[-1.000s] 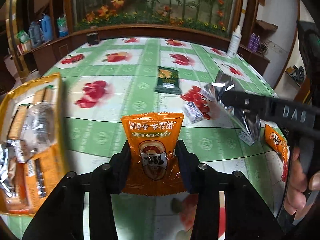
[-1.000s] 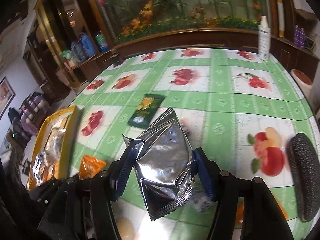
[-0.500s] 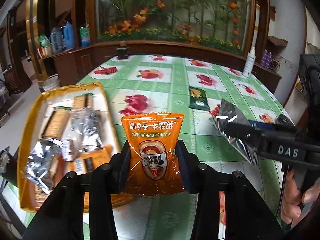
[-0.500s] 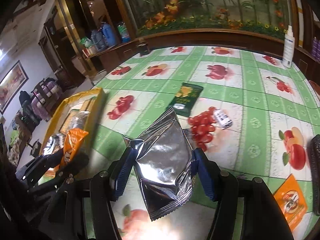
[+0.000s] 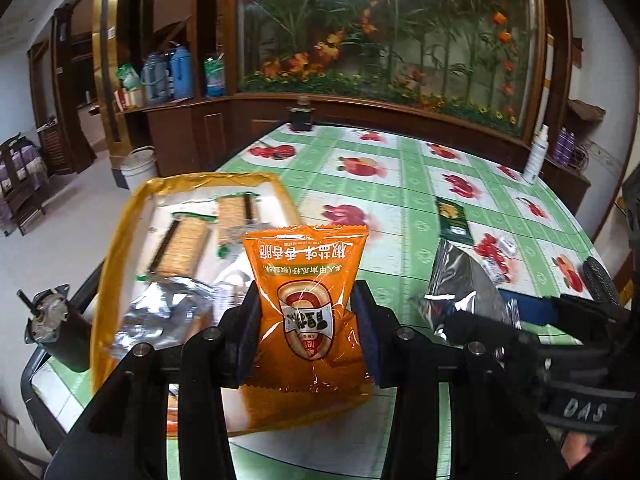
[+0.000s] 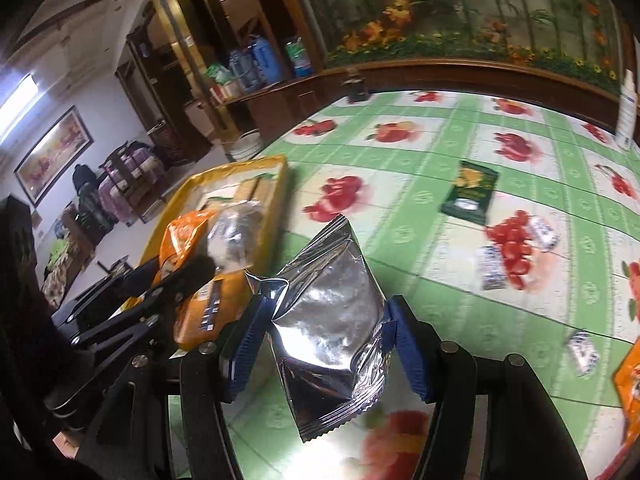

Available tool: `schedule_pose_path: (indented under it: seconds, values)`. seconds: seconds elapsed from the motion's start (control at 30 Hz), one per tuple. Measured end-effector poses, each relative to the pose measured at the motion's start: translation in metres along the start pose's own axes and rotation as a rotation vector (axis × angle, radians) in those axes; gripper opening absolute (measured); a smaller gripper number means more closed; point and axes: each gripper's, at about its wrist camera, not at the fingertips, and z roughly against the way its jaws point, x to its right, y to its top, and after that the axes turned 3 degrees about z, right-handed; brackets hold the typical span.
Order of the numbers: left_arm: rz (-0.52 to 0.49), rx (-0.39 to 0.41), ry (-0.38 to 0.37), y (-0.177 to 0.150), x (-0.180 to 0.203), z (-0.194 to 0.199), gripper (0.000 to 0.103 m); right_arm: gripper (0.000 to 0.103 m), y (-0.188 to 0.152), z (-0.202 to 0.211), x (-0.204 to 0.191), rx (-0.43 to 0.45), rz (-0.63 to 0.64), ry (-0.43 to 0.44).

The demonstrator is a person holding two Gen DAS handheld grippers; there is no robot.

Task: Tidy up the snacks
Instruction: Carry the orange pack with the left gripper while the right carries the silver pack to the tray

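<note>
My left gripper [image 5: 306,332] is shut on an orange snack packet [image 5: 308,280] and holds it over the near end of the yellow tray [image 5: 116,240], which holds cracker packs [image 5: 184,246] and silver packets. My right gripper [image 6: 328,340] is shut on a silver foil packet [image 6: 332,308], held above the table just right of the tray [image 6: 280,184]. In the left wrist view the silver packet [image 5: 460,284] shows at right; in the right wrist view the orange packet [image 6: 180,236] shows at left.
On the green fruit-print tablecloth [image 6: 420,208] lie a dark green packet [image 6: 472,192], small white wrapped sweets [image 6: 490,268] and another orange packet [image 6: 630,380] at the right edge. A white bottle [image 5: 536,156] stands far right. The table's left edge drops to the floor.
Both grippers have swung left toward the tray with their packets. The left one now holds the orange packet over the tray; the silver packet has come up beside the tray.
</note>
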Motion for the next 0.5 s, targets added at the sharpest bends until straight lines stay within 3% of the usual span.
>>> schedule_pose_path:
  seconds: [0.5]
  values:
    - [0.097,-0.045,0.100,-0.005,-0.066,-0.017,0.042,0.062,0.002,-0.030,-0.077,-0.009,0.135,0.031]
